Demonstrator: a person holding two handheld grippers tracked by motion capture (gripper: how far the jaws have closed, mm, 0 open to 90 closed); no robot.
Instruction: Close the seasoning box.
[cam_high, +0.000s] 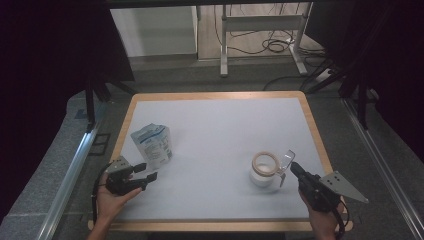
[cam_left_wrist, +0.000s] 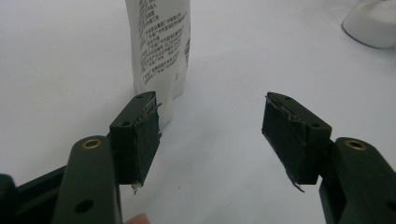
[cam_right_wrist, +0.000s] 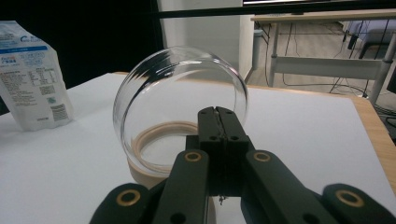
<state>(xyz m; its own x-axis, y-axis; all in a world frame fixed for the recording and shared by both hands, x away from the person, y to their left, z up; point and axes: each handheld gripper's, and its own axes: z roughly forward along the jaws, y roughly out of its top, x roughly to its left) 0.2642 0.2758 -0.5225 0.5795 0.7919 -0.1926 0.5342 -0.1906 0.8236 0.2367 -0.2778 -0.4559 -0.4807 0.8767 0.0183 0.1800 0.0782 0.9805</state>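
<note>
Right gripper (cam_right_wrist: 219, 114) fingers pinched tight on glass lid (cam_right_wrist: 180, 100), tilted up off jar (cam_high: 263, 170) at near right of tabletop (cam_high: 220, 125); lift it clear slowly, grip firm; left gripper (cam_left_wrist: 212, 126) fingers wide, empty, near pouch (cam_high: 152, 142).

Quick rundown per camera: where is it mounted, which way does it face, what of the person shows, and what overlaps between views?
High view: above the near edge, facing forward and down on the table; both forearms, left gripper, right gripper.
Left gripper view: rides the left gripper, jaws open, facing the pouch.
Right gripper view: rides the right gripper, jaws shut on the glass lid over the jar.
Shared: pouch and jar.
</note>
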